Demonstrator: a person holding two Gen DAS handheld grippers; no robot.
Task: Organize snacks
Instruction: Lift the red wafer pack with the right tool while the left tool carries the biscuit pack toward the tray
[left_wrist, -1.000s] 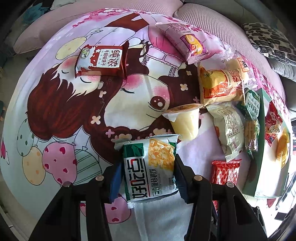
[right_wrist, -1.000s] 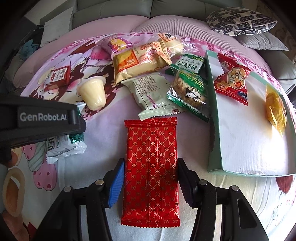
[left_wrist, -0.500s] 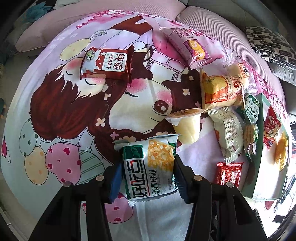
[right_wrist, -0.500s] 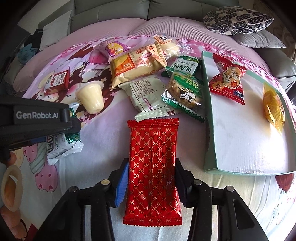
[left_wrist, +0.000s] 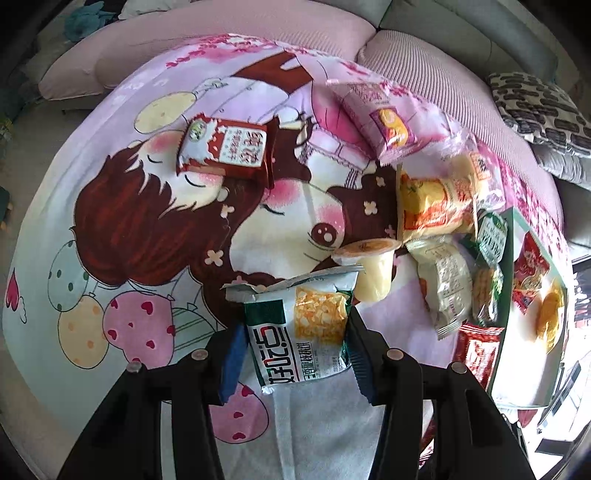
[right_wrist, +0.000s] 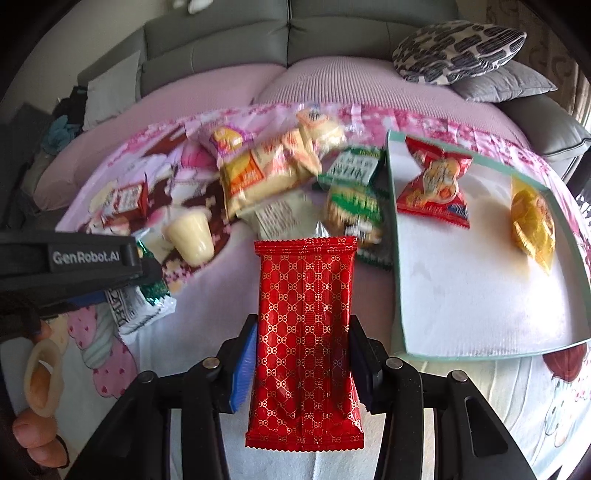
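My left gripper (left_wrist: 293, 350) is shut on a green and white snack packet (left_wrist: 303, 328), held above the cartoon-print blanket (left_wrist: 147, 229). My right gripper (right_wrist: 303, 363) is shut on a long red packet with a gold pattern (right_wrist: 304, 332), lifted off the blanket. In the right wrist view the left gripper's black body (right_wrist: 70, 258) and its green and white packet (right_wrist: 140, 302) show at the left. A shallow teal-rimmed box (right_wrist: 397, 258) lies to the right and holds a red snack bag (right_wrist: 434, 184) and a yellow one (right_wrist: 533, 221).
Loose snacks lie on the blanket: a pudding cup (left_wrist: 373, 269), a red milk-biscuit pack (left_wrist: 225, 147), a pink pack (left_wrist: 384, 122), orange-yellow bread packs (left_wrist: 436, 203), a pale packet (left_wrist: 443, 284), green packets (right_wrist: 354, 184). A patterned cushion (right_wrist: 458, 51) and grey sofa sit behind.
The right gripper closed on the red packet and raised it off the blanket. The left gripper rose with its green and white packet; the snacks below look smaller and farther.
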